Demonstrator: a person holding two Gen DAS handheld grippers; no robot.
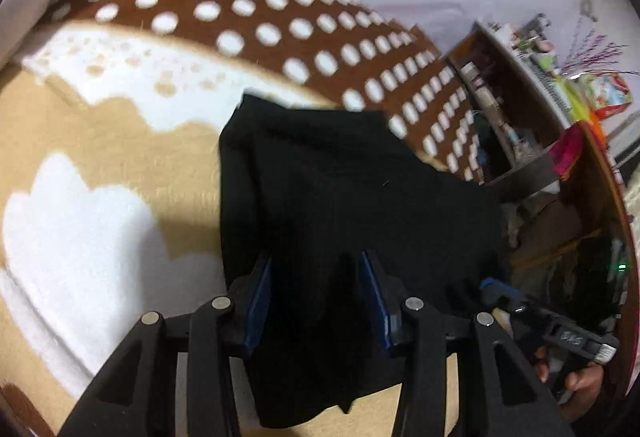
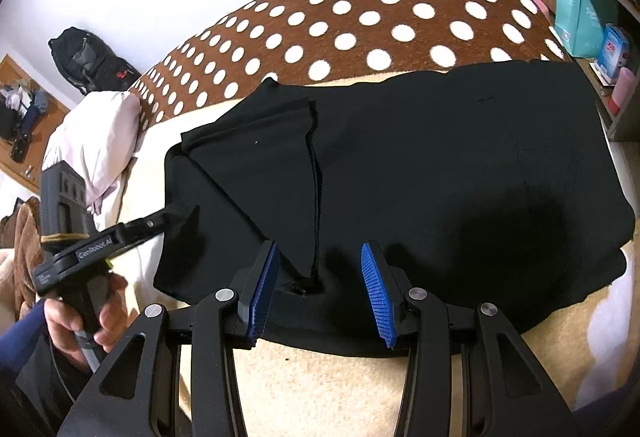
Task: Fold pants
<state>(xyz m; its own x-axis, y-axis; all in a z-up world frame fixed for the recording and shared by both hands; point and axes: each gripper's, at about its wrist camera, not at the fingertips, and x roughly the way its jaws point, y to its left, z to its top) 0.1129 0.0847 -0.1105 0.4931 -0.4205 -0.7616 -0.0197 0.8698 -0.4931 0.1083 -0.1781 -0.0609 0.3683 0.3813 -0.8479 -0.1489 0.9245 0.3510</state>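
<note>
Black fabric pants [image 2: 440, 165] lie on the cream blanket [image 2: 320, 389], partly folded.

One corner is already turned over; further folds remain, I judge; left gripper [image 1: 316, 301] holds cloth between its pads; right gripper [image 2: 320, 289] hovers half-open, empty.

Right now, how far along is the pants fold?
Partly done: the black pants lie bunched on the bed, one flap already turned over. In hand: the left hand-held gripper pinches the left edge; the right hand-held gripper hovers open above the near hem. Left: final fold and flattening.
</note>
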